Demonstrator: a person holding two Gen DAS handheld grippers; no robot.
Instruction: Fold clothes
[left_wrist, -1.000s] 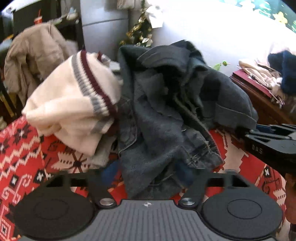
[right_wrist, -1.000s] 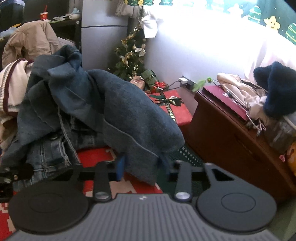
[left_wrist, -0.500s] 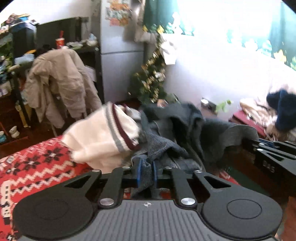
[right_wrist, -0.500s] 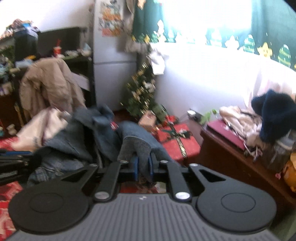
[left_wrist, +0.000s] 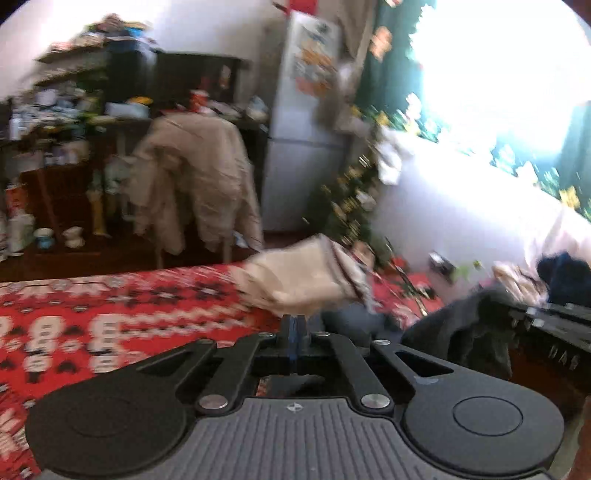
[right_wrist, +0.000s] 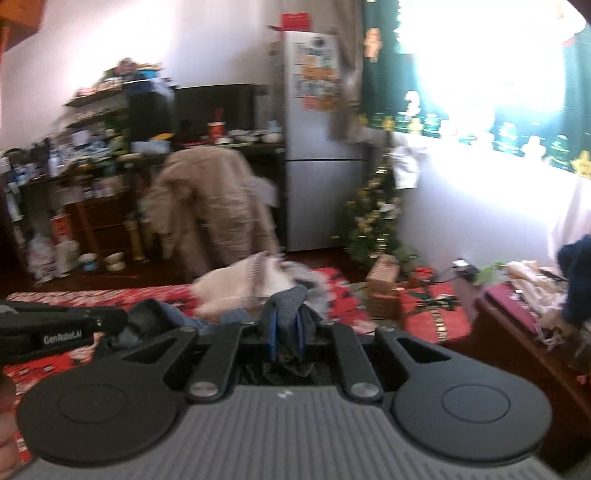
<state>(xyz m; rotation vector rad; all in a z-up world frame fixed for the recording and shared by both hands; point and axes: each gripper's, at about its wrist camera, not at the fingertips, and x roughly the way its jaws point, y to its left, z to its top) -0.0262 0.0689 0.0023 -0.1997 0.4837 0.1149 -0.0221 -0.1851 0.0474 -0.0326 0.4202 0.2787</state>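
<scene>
1. My left gripper (left_wrist: 293, 329) is clenched completely, blue pads pressed together. No cloth shows between the tips in the left wrist view; whether a thin edge is pinched there I cannot tell.
2. My right gripper (right_wrist: 287, 334) is grasping a bunched fold of the dark denim garment (right_wrist: 286, 306); the cloth fills the gap between the blue pads and pokes up above them.
3. In the left wrist view the denim garment (left_wrist: 458, 328) hangs as a dark clump at lower right, beside the right gripper's black body. Its lifted part runs roughly across the frame between the two grippers, sagging down toward the bed at centre. It is too crumpled and blurred to tell which end is which.
4. A cream knit sweater (left_wrist: 306, 277) with dark red and grey stripes lies heaped on the bed, centre frame, just behind the left tips.
5. Surface: a bed with a red patterned blanket (left_wrist: 110, 314) with white and black motifs, filling the lower left.
6. Room: a beige jacket (left_wrist: 192, 177) draped over a chair at centre left, cluttered shelves (left_wrist: 66, 122) at upper left, a grey fridge (left_wrist: 306, 129) at upper centre, a small Christmas tree (right_wrist: 373, 221) beside it, a bright window at upper right.
7. A wooden side table (right_wrist: 517, 332) with piled fabric sits at right.
</scene>
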